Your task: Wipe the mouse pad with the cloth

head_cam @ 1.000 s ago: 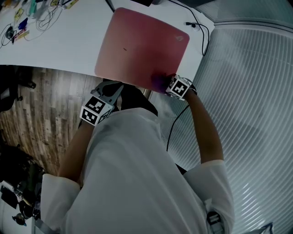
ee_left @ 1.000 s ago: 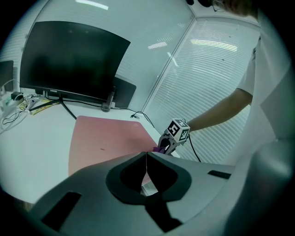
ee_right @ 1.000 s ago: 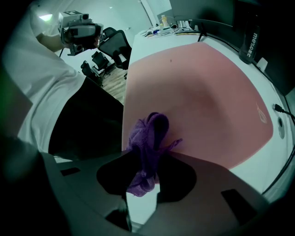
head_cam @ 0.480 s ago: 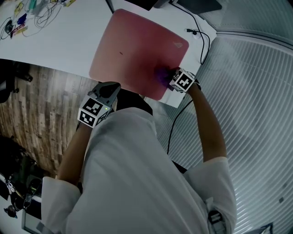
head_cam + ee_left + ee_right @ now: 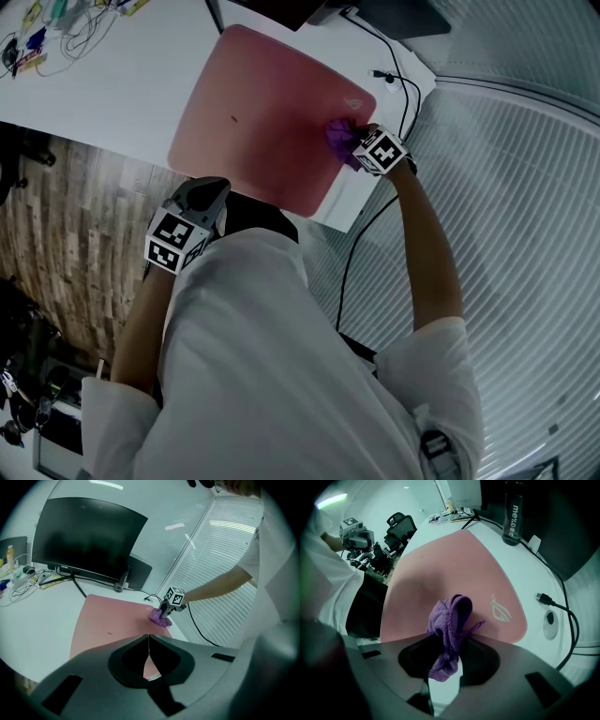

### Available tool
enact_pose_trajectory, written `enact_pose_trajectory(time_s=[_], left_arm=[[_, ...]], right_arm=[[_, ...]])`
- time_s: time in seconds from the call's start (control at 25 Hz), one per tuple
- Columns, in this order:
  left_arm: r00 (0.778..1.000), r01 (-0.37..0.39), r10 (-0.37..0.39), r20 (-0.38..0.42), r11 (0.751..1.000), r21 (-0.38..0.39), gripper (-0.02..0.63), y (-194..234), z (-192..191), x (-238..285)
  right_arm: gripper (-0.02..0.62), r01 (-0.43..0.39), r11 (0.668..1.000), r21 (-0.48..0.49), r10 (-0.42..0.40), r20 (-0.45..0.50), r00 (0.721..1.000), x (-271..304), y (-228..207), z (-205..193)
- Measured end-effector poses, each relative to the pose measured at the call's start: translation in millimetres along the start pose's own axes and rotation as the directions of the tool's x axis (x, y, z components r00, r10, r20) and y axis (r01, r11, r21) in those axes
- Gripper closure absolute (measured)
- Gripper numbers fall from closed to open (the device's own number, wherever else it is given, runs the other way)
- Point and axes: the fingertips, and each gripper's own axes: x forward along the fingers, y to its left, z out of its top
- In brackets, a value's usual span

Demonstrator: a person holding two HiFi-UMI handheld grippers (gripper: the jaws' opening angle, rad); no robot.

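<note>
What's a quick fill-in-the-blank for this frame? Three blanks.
The right gripper is shut on a ____ cloth, pressed to the mouse pad.
The left gripper is shut and holds ____.
A ____ bottle stands beyond the mouse pad.
Missing: purple; nothing; black.

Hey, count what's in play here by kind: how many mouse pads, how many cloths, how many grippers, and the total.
mouse pad: 1
cloth: 1
grippers: 2 (left gripper, right gripper)
Total: 4
</note>
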Motion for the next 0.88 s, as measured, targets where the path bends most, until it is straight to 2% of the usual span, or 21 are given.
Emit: enact_pose_trajectory(time_s=[0.44,0.56,0.72,0.88], left_arm=[[0.999,-0.035,0.035,0.004,0.999,-0.027,0.588,0,3,6],[0.999,-0.047,0.047,0.007,0.999,-0.027,0.588,0,4,6],[0.998,-0.063,0.063,0.012,0.998,-0.025,0.588,2,5,6],[0.997,-0.077,0.078,0.028,0.997,-0.026,0.588,4,6,5]], right_arm=[[0.471,0.151,0.988,0.016,-0.15,-0.036,0.988,-15,-69,8],[0.471,0.239,0.97,0.033,-0.237,-0.059,0.97,-26,-92,10],[0.471,0.303,0.95,0.077,-0.298,-0.075,0.952,-28,-111,9],[0.471,0.386,0.916,0.107,-0.382,-0.062,0.922,-37,-127,8]])
